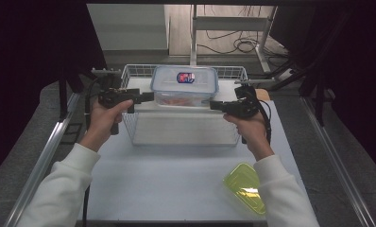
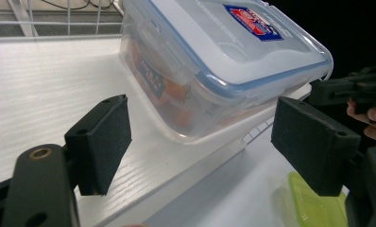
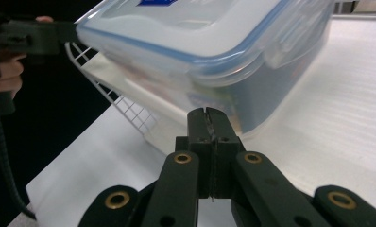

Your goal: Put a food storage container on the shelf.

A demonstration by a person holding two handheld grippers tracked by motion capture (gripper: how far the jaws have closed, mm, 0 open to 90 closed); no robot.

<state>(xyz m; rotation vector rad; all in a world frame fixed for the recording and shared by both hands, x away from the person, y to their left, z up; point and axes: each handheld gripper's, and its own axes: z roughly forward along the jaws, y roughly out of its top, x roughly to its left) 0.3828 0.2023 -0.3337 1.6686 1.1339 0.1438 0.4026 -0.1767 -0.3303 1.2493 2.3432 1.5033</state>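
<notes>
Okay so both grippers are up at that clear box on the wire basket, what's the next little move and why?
Probably ease the left gripper forward so its open jaws straddle the near corner of the clear box. Its pads stand wide and apart from the box, gripping nothing. The right gripper is shut with nothing between its jaws, tips close against the box's lower edge on the wire basket, so it may steady that side.

I am working in what looks like a lab or test room: a white table (image 1: 176,189) stands on grey carpet, black curtains (image 1: 30,56) hang on both sides, and beyond my jaws a metal frame stand (image 1: 233,26) rises over loose cables (image 1: 238,45) on the floor.
</notes>
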